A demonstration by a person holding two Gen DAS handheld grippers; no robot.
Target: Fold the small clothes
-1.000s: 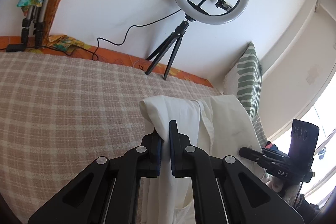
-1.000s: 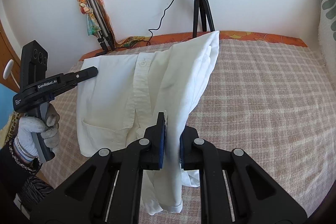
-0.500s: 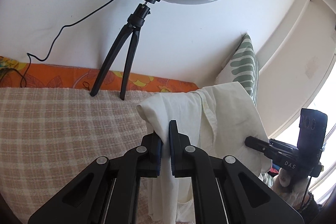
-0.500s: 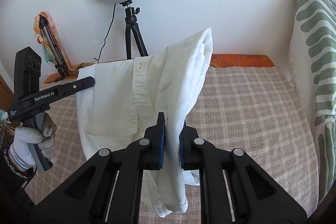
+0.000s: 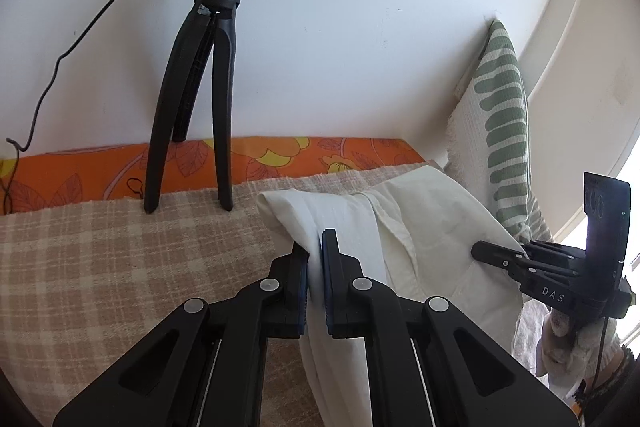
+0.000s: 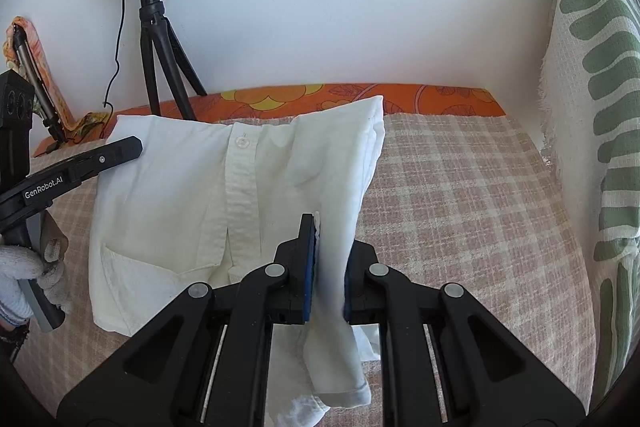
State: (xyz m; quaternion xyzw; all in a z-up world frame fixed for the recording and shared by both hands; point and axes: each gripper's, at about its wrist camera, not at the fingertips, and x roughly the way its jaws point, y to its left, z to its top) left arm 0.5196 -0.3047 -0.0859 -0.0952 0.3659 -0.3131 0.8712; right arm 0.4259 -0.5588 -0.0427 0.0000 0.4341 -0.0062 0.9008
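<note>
A small white button-up shirt (image 6: 192,195) hangs spread between both grippers above the checked bed cover (image 6: 460,195). Its button placket and chest pocket face the right wrist camera. My right gripper (image 6: 325,227) is shut on one side of the shirt, with cloth trailing down between its fingers. My left gripper (image 5: 315,243) is shut on the other side of the white shirt (image 5: 424,223). In the right wrist view the left gripper (image 6: 134,147) reaches in from the left, held by a gloved hand (image 6: 24,267). In the left wrist view the right gripper (image 5: 476,250) grips the shirt's far edge.
A ring light on a black tripod (image 5: 200,75) stands on the bed by the wall, its cable trailing left. An orange floral sheet (image 6: 360,99) borders the cover. A green-patterned pillow (image 6: 600,107) leans at the right. Another stand with cloth (image 6: 28,67) is far left.
Both grippers carried the hanging shirt across the bed toward the pillow end and slightly lower. The ring light's tripod now looms close in the left wrist view. Both grips are unchanged.
</note>
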